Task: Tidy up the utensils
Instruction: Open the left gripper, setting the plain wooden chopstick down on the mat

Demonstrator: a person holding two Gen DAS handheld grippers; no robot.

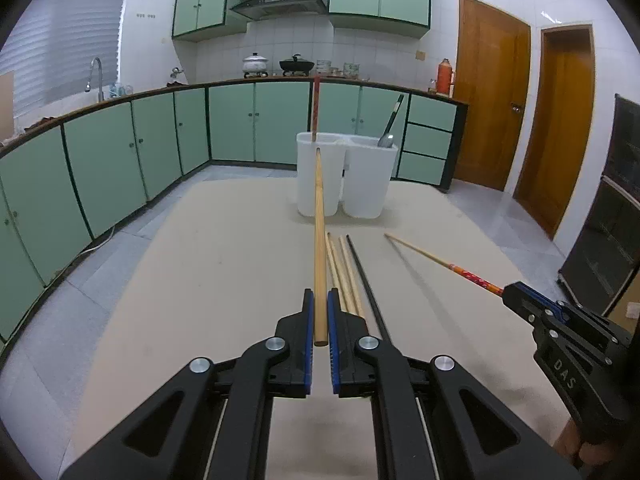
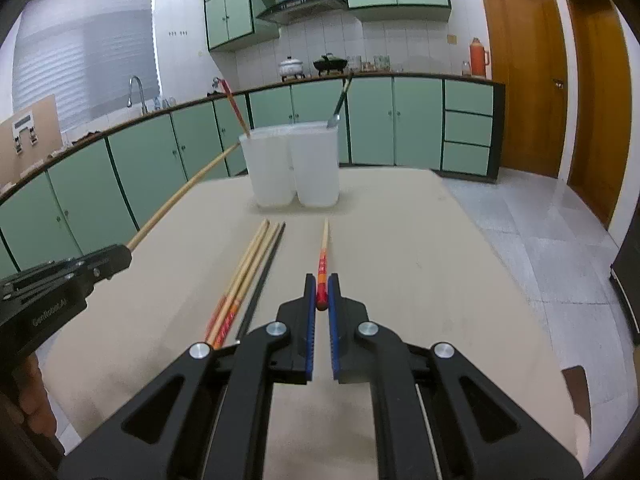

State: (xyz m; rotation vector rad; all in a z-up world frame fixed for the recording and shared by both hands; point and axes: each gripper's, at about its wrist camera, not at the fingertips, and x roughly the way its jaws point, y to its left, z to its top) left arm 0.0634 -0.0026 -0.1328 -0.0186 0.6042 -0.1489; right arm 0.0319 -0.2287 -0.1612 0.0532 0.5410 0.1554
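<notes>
Green-cabinet kitchen; beige table (image 1: 200, 280) carries a white twin-cup holder (image 1: 346, 176) at 12 o'clock. Left gripper (image 1: 319, 312) is clamped on a plain wooden chopstick (image 1: 319, 240), long axis pointing to 12 o'clock at the holder. Right gripper (image 2: 322, 292) is clamped on the red end of a red-handled chopstick (image 2: 324, 248), tip toward 12 o'clock; loose chopsticks (image 2: 256, 256) lie on the table at its 10 o'clock.

Two hand-held grippers point forward and slightly downward, side by side. The left gripper (image 1: 319, 308) and right gripper (image 2: 322, 292) are both clamped closed.
</notes>
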